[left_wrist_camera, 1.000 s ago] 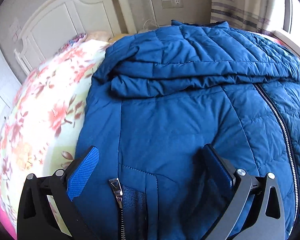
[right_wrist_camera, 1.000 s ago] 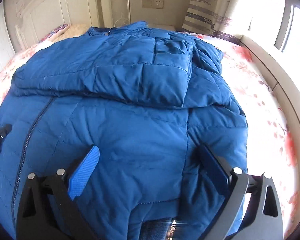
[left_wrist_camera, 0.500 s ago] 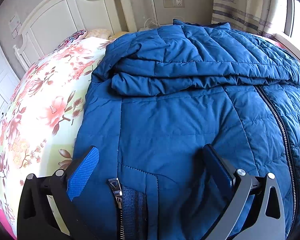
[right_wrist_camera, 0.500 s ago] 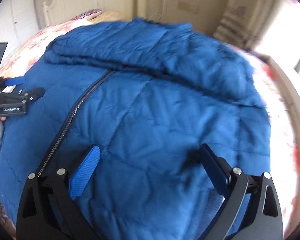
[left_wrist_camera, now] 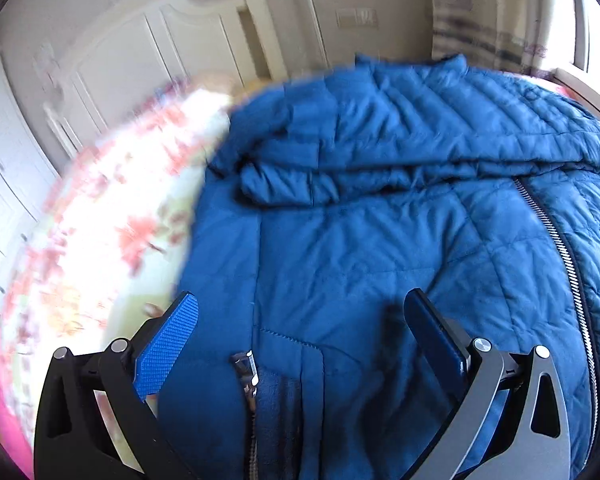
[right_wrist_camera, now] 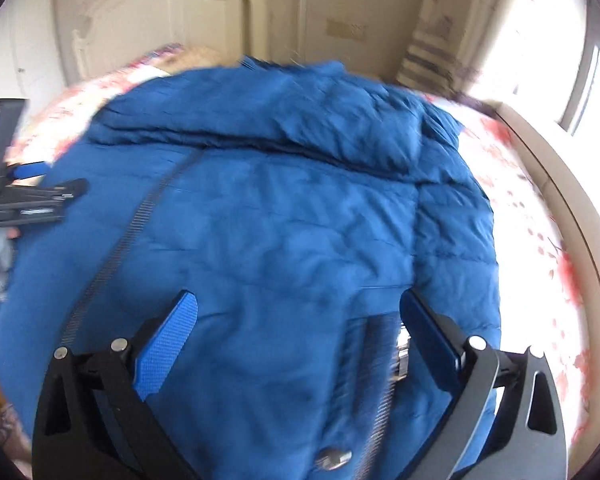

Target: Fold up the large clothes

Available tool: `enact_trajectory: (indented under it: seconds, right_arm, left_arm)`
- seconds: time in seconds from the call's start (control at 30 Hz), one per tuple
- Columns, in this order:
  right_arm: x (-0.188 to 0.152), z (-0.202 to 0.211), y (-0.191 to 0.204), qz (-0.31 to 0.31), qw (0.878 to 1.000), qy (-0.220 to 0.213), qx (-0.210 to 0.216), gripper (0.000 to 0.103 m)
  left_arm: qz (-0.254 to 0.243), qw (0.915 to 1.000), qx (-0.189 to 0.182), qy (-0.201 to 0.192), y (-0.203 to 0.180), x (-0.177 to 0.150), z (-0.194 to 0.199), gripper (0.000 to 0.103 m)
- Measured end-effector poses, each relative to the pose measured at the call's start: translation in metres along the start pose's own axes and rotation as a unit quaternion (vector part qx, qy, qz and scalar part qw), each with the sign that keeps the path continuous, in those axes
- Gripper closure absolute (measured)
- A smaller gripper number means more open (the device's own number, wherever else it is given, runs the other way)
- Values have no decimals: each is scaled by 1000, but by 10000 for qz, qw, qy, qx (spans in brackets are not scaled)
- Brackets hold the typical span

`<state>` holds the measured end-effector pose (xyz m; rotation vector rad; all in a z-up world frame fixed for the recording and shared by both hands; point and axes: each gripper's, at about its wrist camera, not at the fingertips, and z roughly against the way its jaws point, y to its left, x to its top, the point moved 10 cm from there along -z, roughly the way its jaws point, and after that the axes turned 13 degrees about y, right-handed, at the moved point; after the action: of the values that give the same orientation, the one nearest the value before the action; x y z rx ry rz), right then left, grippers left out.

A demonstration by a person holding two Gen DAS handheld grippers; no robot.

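Blue jacket (left_wrist_camera: 380,248) lies spread on the flowered bed (left_wrist_camera: 112,220); both the left hand-held gripper (left_wrist_camera: 300,320) and right hand-held gripper (right_wrist_camera: 296,316) hover wide apart, holding nothing.

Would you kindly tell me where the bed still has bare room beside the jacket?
The blue jacket crowds the middle. Free floral bedspread runs between the jacket's edge and the white headboard. In the right wrist view, another strip lies between the jacket and the window-side ledge.

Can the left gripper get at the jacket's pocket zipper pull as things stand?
Probably yes: the left gripper is open over the blue jacket, and the pocket zipper pull lies uncovered between its fingers.
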<state>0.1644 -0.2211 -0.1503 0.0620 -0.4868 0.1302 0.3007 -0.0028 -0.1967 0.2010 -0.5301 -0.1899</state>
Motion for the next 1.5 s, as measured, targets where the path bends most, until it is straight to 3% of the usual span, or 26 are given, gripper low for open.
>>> enact_trajectory:
  seconds: [0.07,0.13,0.23,0.37,0.53,0.6,0.67,0.77,0.9,1.07,1.17,1.37,1.43,1.5]
  right_arm:
    - [-8,1,23,388,9991,53,181,3]
    - [-16,-11,41,743,9968,278,129,3]
    - [-18,-18,41,697,9965,467,45,3]
    - [-27,-8,26,569,9971,496,4,3]
    - [-61,7,-10,84,9992,395,-52,3]
    - [-70,5,-18,-50,9994,291,164,3]
    - [-73,7,-19,-13,9996,268,95,3]
    - [-65,14,-16,-87,9996,208,-149,4]
    - [-53,26,19,323,9994,-79,55,4]
    - [-59,5,51,856,9961,170,-94,3]
    - [-60,3,44,679,9974,221,101,3]
    - [-66,23,10,307,9991,21,-305,3]
    - [-78,13,-14,100,9981,263,-556,3]
    - [-83,9,-20,-73,9999,99,-84,3]
  left_arm:
    - [-240,9988,-356,-217,-23,-8,21,4]
    - [-536,9966,-603,-168,-49,-19,28,4]
    - [-1038,9945,-44,-103,-70,-33,22,4]
    - [-954,9954,-88,-23,-61,-42,28,4]
    - [-843,9956,263,-324,-36,-78,50,4]
    - [-770,9964,229,-273,-27,-94,48,4]
    - [-643,9975,76,-291,-20,-101,45,4]
    - [-569,9979,-45,-294,-18,-104,45,4]
    - [-579,9978,-59,-308,-19,-104,44,4]
    - [-552,9979,-136,-298,-18,-104,43,4]
    - [-542,9979,-160,-302,-18,-104,43,4]
    - [-526,9979,-203,-305,-18,-105,42,4]
    - [-519,9979,-216,-307,-18,-105,42,4]
    - [-495,9979,-264,-312,-18,-105,41,4]
